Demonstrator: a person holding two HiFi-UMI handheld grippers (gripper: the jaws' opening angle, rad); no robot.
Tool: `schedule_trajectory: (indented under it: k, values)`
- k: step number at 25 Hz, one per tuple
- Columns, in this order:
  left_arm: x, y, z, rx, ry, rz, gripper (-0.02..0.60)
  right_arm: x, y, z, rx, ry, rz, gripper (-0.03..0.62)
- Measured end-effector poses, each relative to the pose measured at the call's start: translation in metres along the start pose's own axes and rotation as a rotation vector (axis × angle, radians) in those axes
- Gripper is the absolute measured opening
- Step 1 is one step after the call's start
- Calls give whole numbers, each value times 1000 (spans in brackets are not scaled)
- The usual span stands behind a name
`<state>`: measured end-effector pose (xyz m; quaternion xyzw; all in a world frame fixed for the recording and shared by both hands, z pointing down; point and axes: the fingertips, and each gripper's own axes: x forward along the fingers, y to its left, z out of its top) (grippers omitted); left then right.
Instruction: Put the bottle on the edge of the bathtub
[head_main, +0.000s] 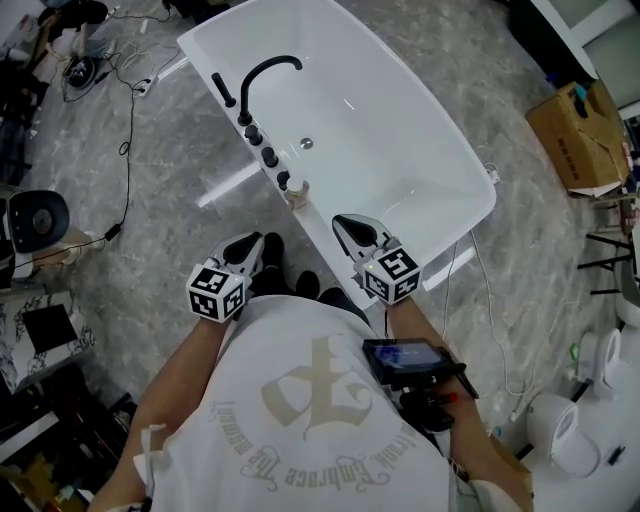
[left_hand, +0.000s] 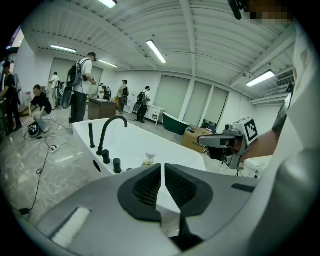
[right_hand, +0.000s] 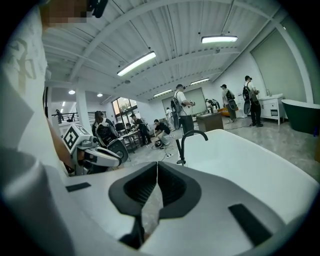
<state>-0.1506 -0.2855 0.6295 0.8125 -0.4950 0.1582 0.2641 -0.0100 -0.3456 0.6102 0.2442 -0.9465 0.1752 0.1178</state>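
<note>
Left hand-held gripper (head_main: 256, 242) (left_hand: 162, 168): jaws drawn together with only a sliver of light between the pads. Nothing is in them. It is held above the floor just short of the tub's near end.
Right hand-held gripper (head_main: 342, 222) (right_hand: 156, 168): jaws closed pad to pad and empty, raised over the near end of the tub.
Bottle (head_main: 296, 193) (left_hand: 148, 159): stands on the rim of the white bathtub (head_main: 400, 120), at the near end of the row of black knobs (head_main: 262, 146) below the curved black faucet (head_main: 262, 80). It is between the two grippers and ahead of them, clear of both.
Bottle's axis: upright, long axis vertical, pale cap on top, amber below.
Cut off: in the left gripper view the gripper's own body hides the bottle's base.
Hard to make out: from overhead the bottle is a small pale shape, and any label is too small to read.
Hidden: the person's white shirt covers the upper arms behind both marker cubes.
</note>
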Motion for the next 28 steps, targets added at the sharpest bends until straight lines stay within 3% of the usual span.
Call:
schedule_trajectory:
  k: [18, 28]
  values:
    - [4, -10, -7, 6, 13, -14, 25, -9, 15, -13, 31, 15, 42, 6]
    - [10, -24, -19, 14, 53, -61, 25, -22, 13, -27, 67, 42, 10, 6]
